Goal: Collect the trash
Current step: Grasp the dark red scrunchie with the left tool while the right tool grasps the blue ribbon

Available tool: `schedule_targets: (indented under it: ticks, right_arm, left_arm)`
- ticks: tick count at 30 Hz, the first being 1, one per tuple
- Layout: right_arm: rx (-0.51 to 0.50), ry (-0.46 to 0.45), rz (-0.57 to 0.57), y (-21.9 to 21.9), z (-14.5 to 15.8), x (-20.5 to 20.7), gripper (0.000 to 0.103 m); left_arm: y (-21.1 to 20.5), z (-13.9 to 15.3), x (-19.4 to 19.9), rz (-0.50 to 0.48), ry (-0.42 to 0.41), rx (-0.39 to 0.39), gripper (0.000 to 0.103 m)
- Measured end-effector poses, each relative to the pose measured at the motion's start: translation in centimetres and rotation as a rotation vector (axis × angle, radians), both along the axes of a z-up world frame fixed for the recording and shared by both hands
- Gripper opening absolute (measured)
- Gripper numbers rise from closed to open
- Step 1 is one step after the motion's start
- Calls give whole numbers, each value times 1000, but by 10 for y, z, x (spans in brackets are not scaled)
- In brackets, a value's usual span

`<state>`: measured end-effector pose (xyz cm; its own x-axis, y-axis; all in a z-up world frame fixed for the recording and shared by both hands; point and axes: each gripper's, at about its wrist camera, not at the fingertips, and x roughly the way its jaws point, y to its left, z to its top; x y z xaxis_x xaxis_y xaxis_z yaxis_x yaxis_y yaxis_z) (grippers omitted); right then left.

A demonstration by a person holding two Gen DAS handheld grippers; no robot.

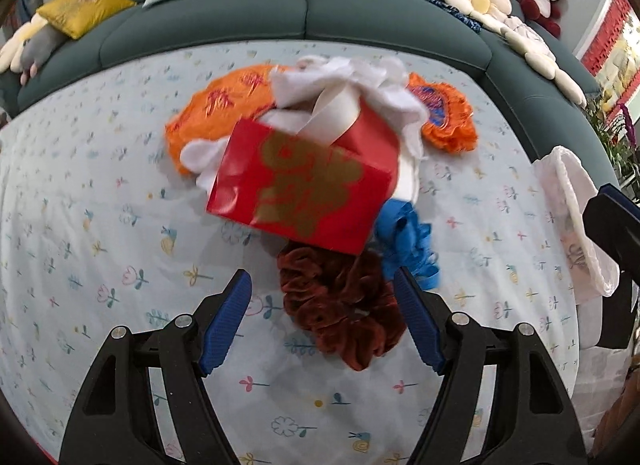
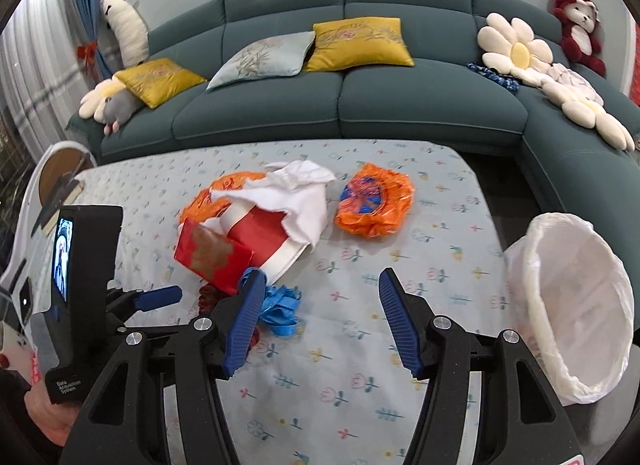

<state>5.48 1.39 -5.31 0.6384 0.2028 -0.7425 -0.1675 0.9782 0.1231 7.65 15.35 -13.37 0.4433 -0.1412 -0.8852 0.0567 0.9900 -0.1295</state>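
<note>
A pile of trash lies on the flowered tablecloth (image 1: pixel 100 201): a red gift bag with gold print (image 1: pixel 300 189), white cloth (image 1: pixel 340 81), two orange wrappers (image 1: pixel 216 105) (image 2: pixel 374 201), a blue ribbon (image 1: pixel 412 241) and a rust-brown scrunchie (image 1: pixel 340 301). My left gripper (image 1: pixel 324 289) is open, its fingers either side of the scrunchie just above it. My right gripper (image 2: pixel 320 289) is open and empty over the cloth, right of the blue ribbon (image 2: pixel 280 305). The left gripper (image 2: pixel 156 297) shows at the left of the right wrist view.
A bin lined with a white bag (image 2: pixel 572 313) stands at the table's right edge; it also shows in the left wrist view (image 1: pixel 576 217). A teal sofa (image 2: pixel 360 105) with cushions and plush toys runs behind and to the right of the table.
</note>
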Motion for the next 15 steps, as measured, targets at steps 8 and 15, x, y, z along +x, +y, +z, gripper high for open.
schedule_targets:
  ticks: [8,15]
  right_arm:
    - [-1,47,25,20,-23,13,58]
    - [-33,80,64,45,-42,19,58]
  left_arm:
    - [17,-15,3,8,33,-59,57]
    - [16,-21,-1,-37,43,-101,25]
